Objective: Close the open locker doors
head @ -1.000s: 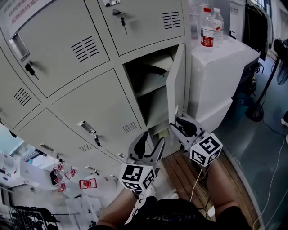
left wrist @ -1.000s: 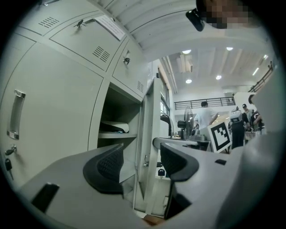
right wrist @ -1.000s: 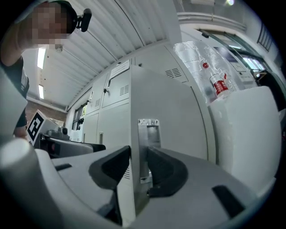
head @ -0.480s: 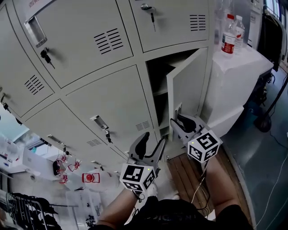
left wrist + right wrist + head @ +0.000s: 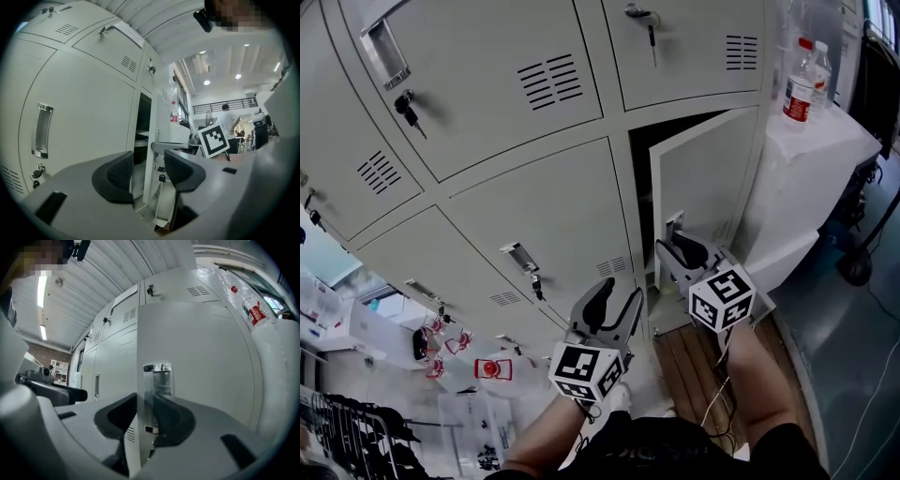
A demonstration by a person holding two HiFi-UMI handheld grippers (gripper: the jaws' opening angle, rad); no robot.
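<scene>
Grey metal lockers (image 5: 534, 216) fill the wall, and only one door (image 5: 703, 178) is open, at the right end. To the left of this door the left gripper (image 5: 616, 302) points level at the closed lockers, on a bare forearm (image 5: 539, 441) that comes up from below. Its jaws stand apart with nothing between the pads, and they have just been closing a little. The right gripper (image 5: 675, 251) is at the door itself, also level. It is clenched on the free edge of the door, one pad behind the edge and one on the front face just under the handle (image 5: 158, 378). Right of the door, a water bottle (image 5: 797, 89) stands on a white cabinet (image 5: 811, 169).

One second ago the door stood wide out and the shelves inside were in sight. Now it has swung far toward the frame, so that only a dark narrow opening remains. Both grippers have moved along with it.
</scene>
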